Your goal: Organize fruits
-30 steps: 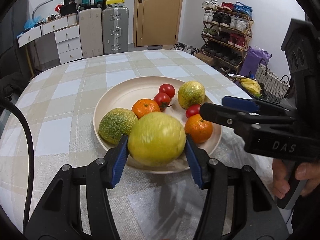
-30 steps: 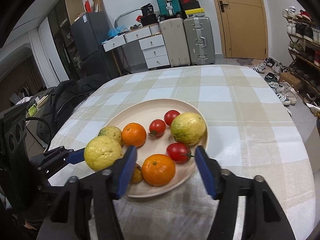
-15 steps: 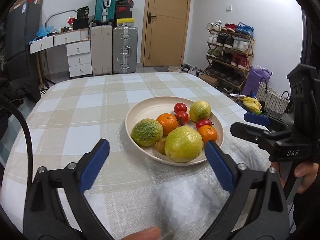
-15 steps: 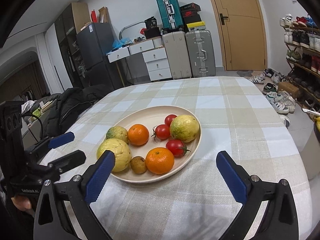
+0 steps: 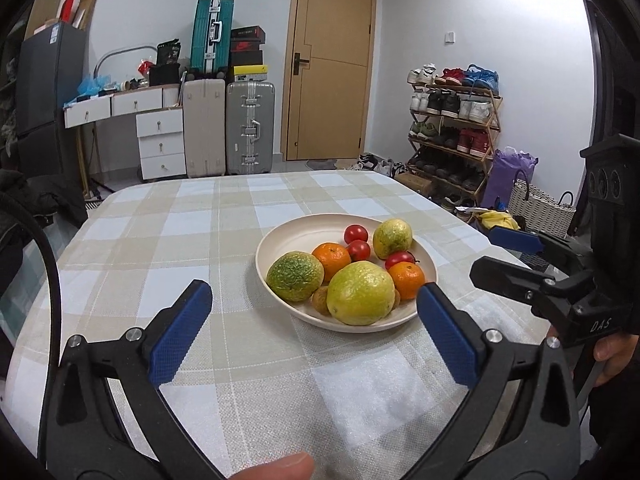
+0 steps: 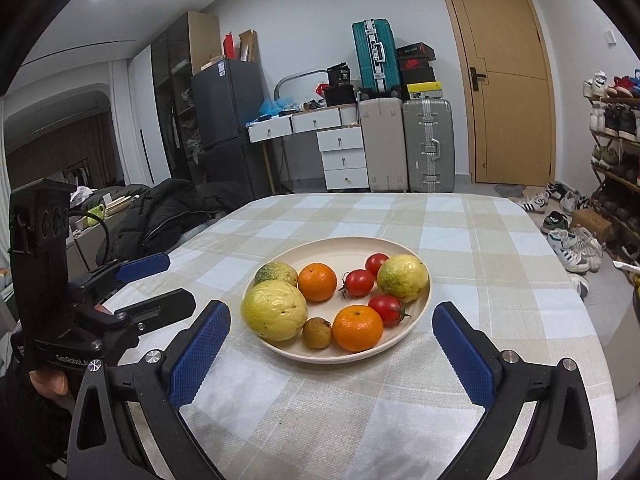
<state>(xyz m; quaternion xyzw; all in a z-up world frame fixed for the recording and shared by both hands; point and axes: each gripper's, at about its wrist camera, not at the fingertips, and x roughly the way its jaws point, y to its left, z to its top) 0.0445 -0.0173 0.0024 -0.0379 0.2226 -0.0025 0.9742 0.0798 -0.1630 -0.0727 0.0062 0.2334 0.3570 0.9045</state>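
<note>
Both tongs stand wide apart with nothing between their blue pads, each held back from the plate on the counter with its checked cloth.

The left tongs point at the near rim of the plate; the large yellow-green citrus sits just ahead of them, nearer their right finger. To the left of that fruit lies a rough green-and-yellow citrus, with a small brown fruit wedged between the 2. Farther from the left tongs sit 1 orange, 2 tomatoes side by side, and a smaller yellow-green citrus at the far right rim. A 3rd tomato and a 2nd orange lie on the plate's right side, toward the right tongs, which show at the right edge of this view with a hand under them.

From the right tongs, the 2nd orange is the closest fruit, straight ahead between the spread fingers. The left tongs appear off to their left, beside the counter edge, clear of the plate.
</note>
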